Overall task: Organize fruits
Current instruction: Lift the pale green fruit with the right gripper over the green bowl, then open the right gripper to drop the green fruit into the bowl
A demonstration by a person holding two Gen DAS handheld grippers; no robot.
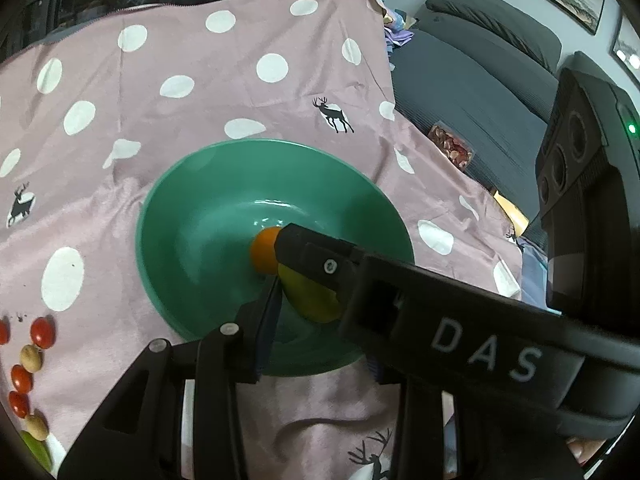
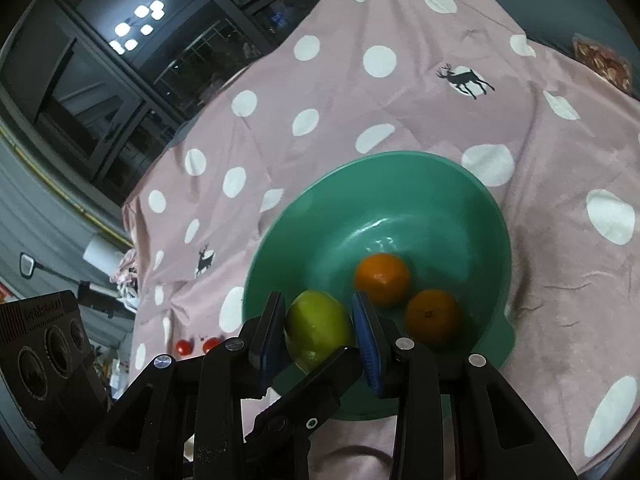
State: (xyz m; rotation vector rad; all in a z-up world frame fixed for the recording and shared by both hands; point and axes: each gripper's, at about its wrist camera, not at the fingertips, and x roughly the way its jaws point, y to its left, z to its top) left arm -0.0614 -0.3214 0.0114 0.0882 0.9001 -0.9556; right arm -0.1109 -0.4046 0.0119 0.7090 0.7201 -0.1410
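A green bowl (image 1: 192, 216) sits on a pink polka-dot cloth; it also shows in the right wrist view (image 2: 400, 184). Two oranges (image 2: 382, 278) (image 2: 434, 314) lie in it. My right gripper (image 2: 320, 328) is shut on a yellow-green lemon (image 2: 318, 330) at the bowl's near rim. In the left wrist view the right gripper crosses in front of the lemon (image 1: 312, 300) and one orange (image 1: 262, 254). Only the left finger (image 1: 268, 316) of my left gripper shows; its other finger is hidden.
Small red tomatoes (image 1: 42, 332), beige round fruits (image 1: 31, 358) and a green one (image 1: 36, 446) lie in a row at the cloth's left edge. A grey sofa (image 1: 472, 92) with a snack packet (image 1: 450, 146) is to the right. Two tomatoes (image 2: 196, 346) show in the right wrist view.
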